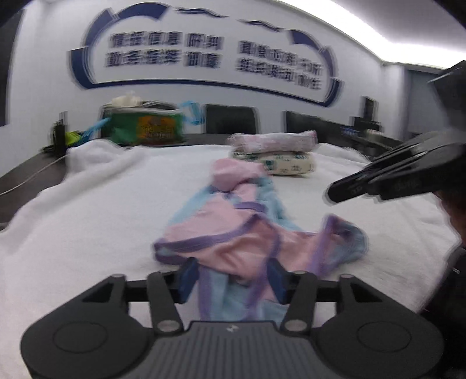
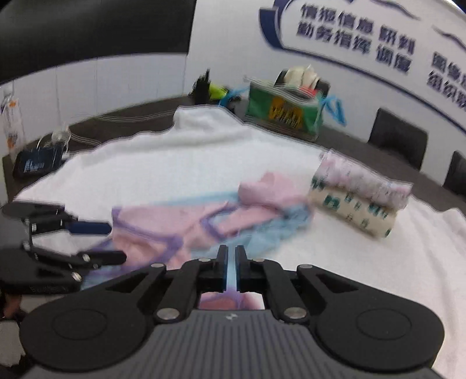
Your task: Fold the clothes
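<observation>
Lying between the wide-spread left gripper (image 1: 231,275) fingers, the garment (image 1: 233,230) is crumpled.

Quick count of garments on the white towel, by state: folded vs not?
Folded garments: 2, pink-print one stacked on green-print one
Unfolded garments: 1, pink and blue garment
Total: 3

**Lighting and picture quality: both wrist views**

Light: even, cool, indoor; source a bright ceiling strip (image 1: 393,26), blown out to white. Shadows: soft, faint. Glare: mild washout on the white towel (image 1: 87,204). Blur: heavy motion smear with doubled edges on the wall lettering (image 2: 355,38) and garment (image 1: 233,233). Distortion: strong fisheye bending, dark corners. Sharpest: the near tool bodies.
</observation>
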